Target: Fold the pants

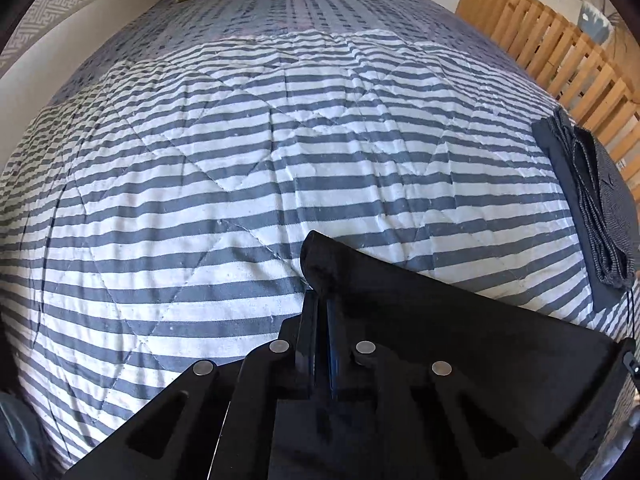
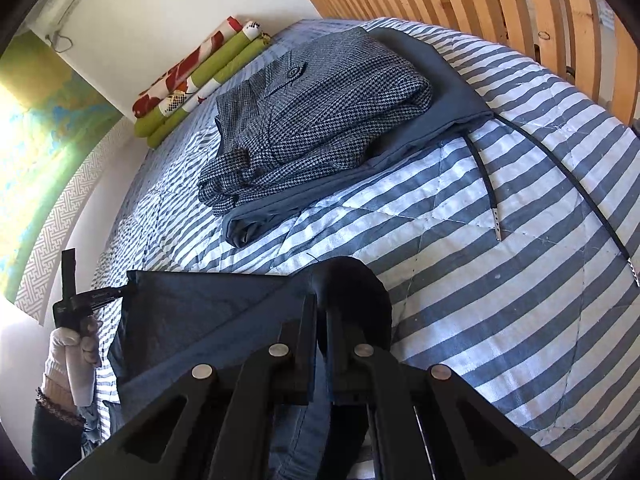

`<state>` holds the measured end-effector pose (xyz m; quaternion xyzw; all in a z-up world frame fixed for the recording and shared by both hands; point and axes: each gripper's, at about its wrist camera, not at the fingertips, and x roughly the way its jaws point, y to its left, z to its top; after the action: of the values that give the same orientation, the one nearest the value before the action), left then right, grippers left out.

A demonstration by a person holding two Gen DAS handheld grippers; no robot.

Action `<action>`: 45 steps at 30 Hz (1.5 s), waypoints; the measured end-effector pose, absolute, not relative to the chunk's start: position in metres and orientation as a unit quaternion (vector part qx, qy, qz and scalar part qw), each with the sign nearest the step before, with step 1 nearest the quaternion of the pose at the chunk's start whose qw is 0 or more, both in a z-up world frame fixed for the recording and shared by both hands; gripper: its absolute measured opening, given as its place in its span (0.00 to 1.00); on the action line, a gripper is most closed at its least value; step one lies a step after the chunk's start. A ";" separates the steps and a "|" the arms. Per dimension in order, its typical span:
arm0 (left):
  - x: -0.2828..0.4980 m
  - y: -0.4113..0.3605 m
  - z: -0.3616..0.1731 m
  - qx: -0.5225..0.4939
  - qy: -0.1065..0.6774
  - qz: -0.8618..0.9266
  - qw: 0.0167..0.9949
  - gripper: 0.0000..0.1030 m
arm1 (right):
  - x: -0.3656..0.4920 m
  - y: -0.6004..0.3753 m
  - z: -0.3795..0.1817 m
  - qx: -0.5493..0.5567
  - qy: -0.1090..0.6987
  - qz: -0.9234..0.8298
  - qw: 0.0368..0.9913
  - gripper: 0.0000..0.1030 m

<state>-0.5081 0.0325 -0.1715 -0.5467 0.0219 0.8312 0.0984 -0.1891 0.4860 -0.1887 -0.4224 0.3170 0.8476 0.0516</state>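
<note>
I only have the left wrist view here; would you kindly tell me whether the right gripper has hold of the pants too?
Observer: Yes, the right gripper is shut on the dark pants.
Operator: Thank you. Is my left gripper visible from there?
Observer: Yes, the left gripper pinches the pants' far corner, held by a gloved hand.
Operator: What's on that pile at my right edge?
Observer: Checked trousers lie folded on a blue garment, whose two cords trail over the striped quilt.

Matt dark cloth pants (image 2: 192, 312), quilted striped cotton bedspread (image 1: 240, 160), slatted wooden headboard (image 2: 500, 12).
</note>
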 end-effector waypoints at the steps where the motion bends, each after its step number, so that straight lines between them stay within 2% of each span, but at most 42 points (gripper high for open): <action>1: -0.509 0.031 -0.165 -0.542 0.020 0.834 0.097 0.03 | -0.189 0.487 -0.189 -0.421 0.320 0.847 0.052 0.03; 6: -0.522 0.028 -0.137 -0.520 -0.014 0.848 0.097 0.03 | -0.187 0.491 -0.186 -0.403 0.336 0.850 0.050 0.03; 10: -0.544 0.032 -0.137 -0.508 -0.047 0.856 0.079 0.04 | -0.190 0.493 -0.183 -0.386 0.340 0.856 0.052 0.03; 12: -0.553 0.039 -0.144 -0.501 -0.046 0.862 0.063 0.09 | -0.193 0.495 -0.184 -0.385 0.343 0.855 0.057 0.03; 13: -0.556 0.044 -0.147 -0.503 -0.039 0.862 0.055 0.15 | -0.194 0.496 -0.185 -0.387 0.341 0.854 0.062 0.03; 14: -0.557 0.046 -0.150 -0.507 -0.035 0.860 0.055 0.34 | -0.196 0.497 -0.186 -0.391 0.336 0.854 0.070 0.04; 15: -0.556 0.046 -0.150 -0.507 -0.039 0.859 0.060 0.44 | -0.198 0.499 -0.187 -0.400 0.328 0.852 0.079 0.08; 19: -0.536 0.040 -0.136 -0.504 -0.027 0.860 0.074 0.45 | -0.192 0.505 -0.177 -0.402 0.310 0.856 0.099 0.13; 23: -0.489 0.027 -0.101 -0.486 0.002 0.869 0.095 0.45 | -0.177 0.504 -0.160 -0.390 0.312 0.863 0.079 0.16; 28: -0.398 0.002 -0.056 -0.467 0.023 0.875 0.123 0.46 | -0.139 0.479 -0.143 -0.406 0.283 0.869 0.023 0.17; 32: -0.313 -0.011 -0.037 -0.456 0.057 0.877 0.144 0.52 | -0.086 0.443 -0.137 -0.419 0.257 0.871 -0.016 0.17; 40: -0.186 -0.044 -0.076 -0.466 0.081 0.868 0.151 0.53 | 0.006 0.387 -0.176 -0.497 0.280 0.819 -0.059 0.18; 45: -0.160 -0.090 -0.114 -0.488 0.011 0.863 0.130 0.53 | 0.027 0.368 -0.189 -0.513 0.302 0.800 -0.075 0.18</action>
<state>-0.1601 -0.0903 -0.1138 -0.4879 0.0108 0.8631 0.1298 0.0266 0.3681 -0.1888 -0.5134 0.3016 0.7999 -0.0749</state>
